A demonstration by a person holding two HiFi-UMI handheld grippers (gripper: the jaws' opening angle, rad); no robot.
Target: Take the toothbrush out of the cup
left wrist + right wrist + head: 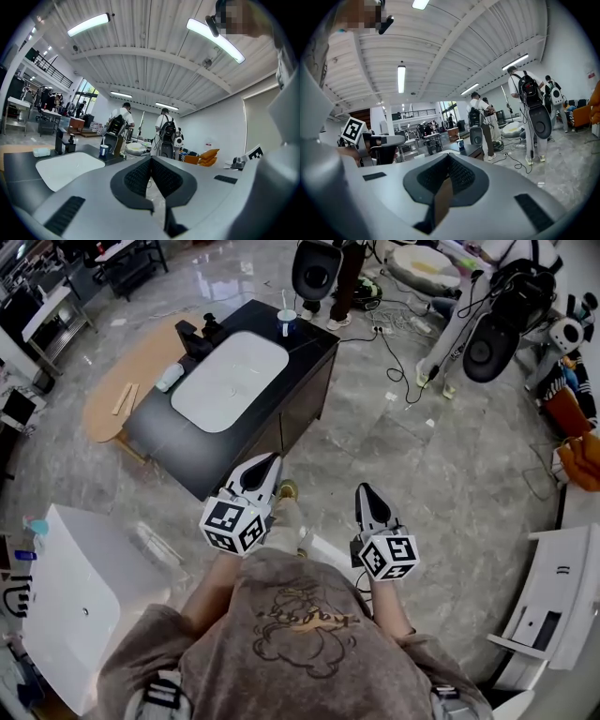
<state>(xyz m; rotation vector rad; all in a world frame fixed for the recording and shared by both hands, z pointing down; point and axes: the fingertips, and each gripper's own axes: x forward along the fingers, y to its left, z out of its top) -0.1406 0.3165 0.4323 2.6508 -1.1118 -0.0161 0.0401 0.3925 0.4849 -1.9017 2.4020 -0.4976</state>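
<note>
A small blue cup (287, 324) stands on the far corner of a black counter (314, 345), with a pale toothbrush (283, 304) upright in it. The left gripper view shows the cup (103, 150) far ahead, and the right gripper view has the cup (461, 144) small in the distance. My left gripper (273, 457) is shut and empty, held level near the counter's front corner. My right gripper (362, 488) is shut with nothing in it, over the floor to the right. Both are well short of the cup.
The counter holds a white sink basin (230, 381), a black faucet (199, 334) and a small pale object (169, 378). A white cabinet (75, 606) stands at the near left. People (121, 123) and gear stand beyond the counter, and cables (398, 362) lie on the floor.
</note>
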